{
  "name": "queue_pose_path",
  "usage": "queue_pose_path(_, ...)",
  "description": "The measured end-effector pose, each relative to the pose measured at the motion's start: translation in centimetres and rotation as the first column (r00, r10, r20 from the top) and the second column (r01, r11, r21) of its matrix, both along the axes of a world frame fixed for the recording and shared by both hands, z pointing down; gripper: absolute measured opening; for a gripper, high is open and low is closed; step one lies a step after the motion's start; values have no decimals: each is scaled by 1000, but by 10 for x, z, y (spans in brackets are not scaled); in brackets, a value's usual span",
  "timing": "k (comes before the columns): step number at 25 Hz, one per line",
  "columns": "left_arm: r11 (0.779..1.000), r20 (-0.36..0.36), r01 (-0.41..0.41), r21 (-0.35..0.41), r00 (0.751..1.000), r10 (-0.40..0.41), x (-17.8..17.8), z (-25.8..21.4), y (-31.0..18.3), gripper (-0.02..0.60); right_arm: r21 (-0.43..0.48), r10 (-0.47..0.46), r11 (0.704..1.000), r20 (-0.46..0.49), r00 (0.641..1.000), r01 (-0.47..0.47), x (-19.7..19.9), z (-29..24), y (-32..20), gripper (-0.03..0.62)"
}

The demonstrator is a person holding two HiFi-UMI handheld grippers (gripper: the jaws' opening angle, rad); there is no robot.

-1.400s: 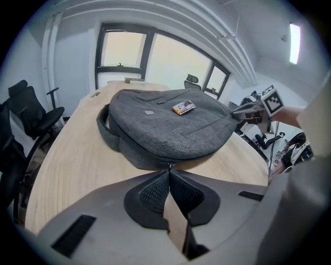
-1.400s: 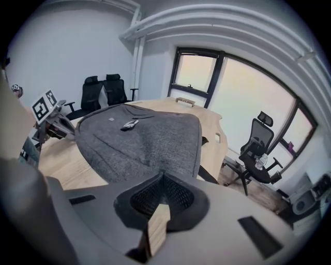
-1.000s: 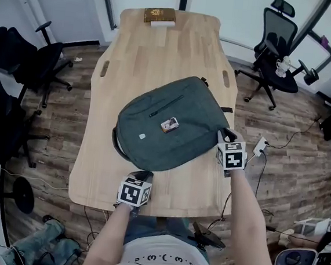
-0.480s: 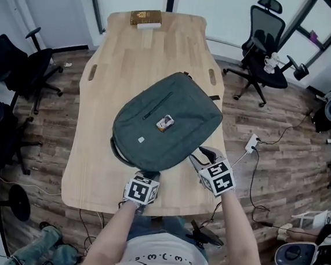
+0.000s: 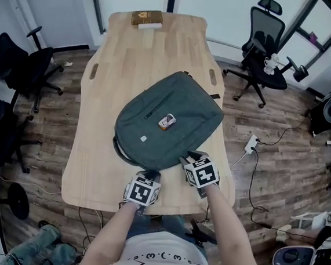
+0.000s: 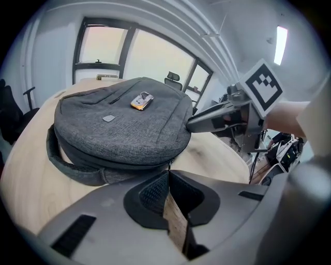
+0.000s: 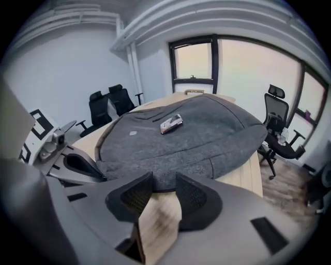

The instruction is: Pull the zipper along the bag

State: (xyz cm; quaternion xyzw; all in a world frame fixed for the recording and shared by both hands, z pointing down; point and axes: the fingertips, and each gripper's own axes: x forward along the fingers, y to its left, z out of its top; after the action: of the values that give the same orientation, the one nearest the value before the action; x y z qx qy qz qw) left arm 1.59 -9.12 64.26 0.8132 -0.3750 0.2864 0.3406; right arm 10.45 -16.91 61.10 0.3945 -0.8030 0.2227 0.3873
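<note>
A grey backpack (image 5: 170, 115) lies flat on the wooden table (image 5: 100, 111), with a small orange and white tag (image 5: 166, 121) on top. My left gripper (image 5: 151, 173) is at the bag's near edge, shut on the zipper pull (image 6: 169, 164). In the left gripper view its pads (image 6: 155, 194) meet with the pull pinched between them. My right gripper (image 5: 183, 158) is just to the right, against the same edge. Its jaws (image 7: 163, 179) are closing around the bag's rim (image 7: 170, 181) with a gap still showing, and the pads are not pressing on it.
A brown box (image 5: 146, 18) sits at the table's far end. Black office chairs stand on the left (image 5: 20, 68) and at the back right (image 5: 266, 57). A white power strip (image 5: 250, 144) with cables lies on the floor to the right. The table's near edge is just behind both grippers.
My right gripper has come left from the bag's right side to its near edge, close to the left gripper, and its jaws stand wider apart. The left gripper has stayed put.
</note>
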Motion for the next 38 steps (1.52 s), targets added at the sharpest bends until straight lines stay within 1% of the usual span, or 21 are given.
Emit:
queue_pose_path(3,1000,7,-3,6,1000,3,-2,0,2,18,-8,16,1000,-78,997,-17,-1,16,-2,192)
queue_pose_path(5,1000,16,-7,11,1000,6,-3,-1,3,18,-18,29,999,-110,993,-31,-2,25,-2,192)
queue_pose_path(10,1000,43,-1,7,999,1,-6,-3,2,18,-55,29,998,-103,994,-35,-4,31,-5,192)
queue_pose_path(12,1000,54,-5,14,999,4,-6,-4,2,20,-65,31,997,-115,993,-39,-2,32,-5,190)
queue_pose_path(17,1000,85,-15,15,996,13,-15,-10,1,20,-58,21,998,-134,991,-29,-2,33,-5,190)
queue_pose_path(20,999,126,-39,21,991,37,-22,-9,1,20,-54,15,998,-130,991,-22,-5,34,-3,190)
queue_pose_path(22,997,140,-71,37,988,65,-26,-9,1,20,-61,15,998,-116,993,-22,-9,34,-1,189)
queue_pose_path(25,981,145,-168,96,978,153,-25,-7,1,20,-63,24,998,-115,993,-31,-10,35,-2,188)
queue_pose_path(27,971,151,-201,129,972,181,-22,-3,1,20,-58,30,998,-118,993,-37,-10,34,-2,187)
queue_pose_path(29,967,160,-196,161,972,170,-20,0,1,20,-56,35,998,-116,993,-42,-11,33,-1,187)
queue_pose_path(31,971,152,-156,183,980,129,-18,4,1,20,-61,39,997,-113,993,-46,-10,34,0,187)
queue_pose_path(34,980,139,-83,182,989,58,-13,10,-2,20,-64,44,997,-108,993,-52,-9,34,0,187)
queue_pose_path(38,983,178,-26,183,984,-7,-9,15,-10,21,-60,49,997,-109,993,-56,-10,34,-1,187)
